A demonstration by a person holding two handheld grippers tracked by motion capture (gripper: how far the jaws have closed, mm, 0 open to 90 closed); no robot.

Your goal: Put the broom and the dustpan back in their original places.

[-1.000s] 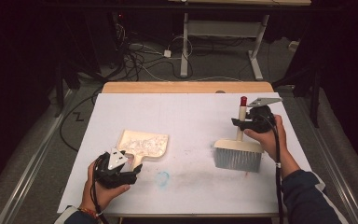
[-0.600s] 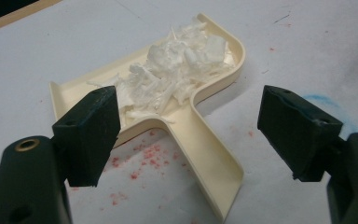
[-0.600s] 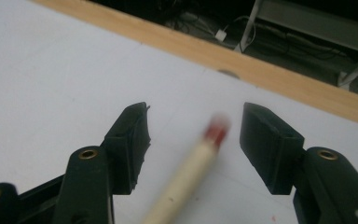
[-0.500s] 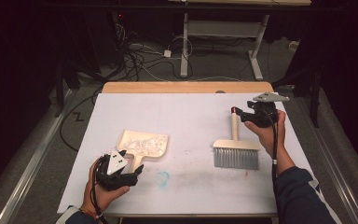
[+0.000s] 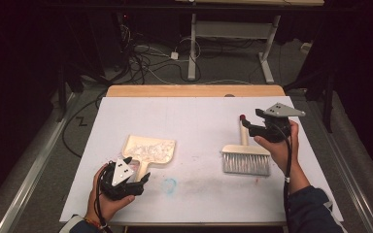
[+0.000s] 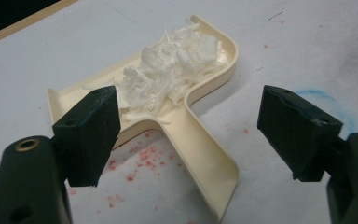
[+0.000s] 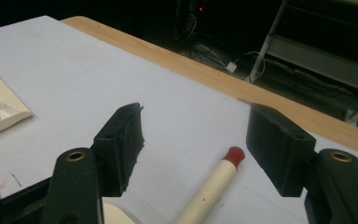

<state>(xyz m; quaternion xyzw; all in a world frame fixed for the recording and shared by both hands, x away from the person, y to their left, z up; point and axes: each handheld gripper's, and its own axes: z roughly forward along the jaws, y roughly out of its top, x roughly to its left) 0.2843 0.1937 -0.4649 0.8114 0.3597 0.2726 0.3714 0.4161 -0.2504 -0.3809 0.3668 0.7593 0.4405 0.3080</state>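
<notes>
Table: a white sheet covers the top; a bare wooden strip runs along the far edge, upper middle of the high view.
Marks: a faint blue ring sits lower middle of the sheet; red specks lie beside the dustpan handle in the left gripper view.
Room: dark all round; cables sprawl on the floor at the top of the high view, next to a grey desk frame.
Dustpan: cream plastic, flat on the sheet, left of centre in the high view; its short handle points toward the lower edge.
Scraps: white shreds heaped inside the pan.
Brush: pale wooden block with grey bristles, right of centre in the high view, lying flat, well apart from the dustpan; its round handle ends in a red tip pointing to the far edge.
Left gripper: jaws wide, one on each side of the dustpan handle, not touching it.
Right gripper: jaws wide, above the brush handle, which lies between them without contact.
</notes>
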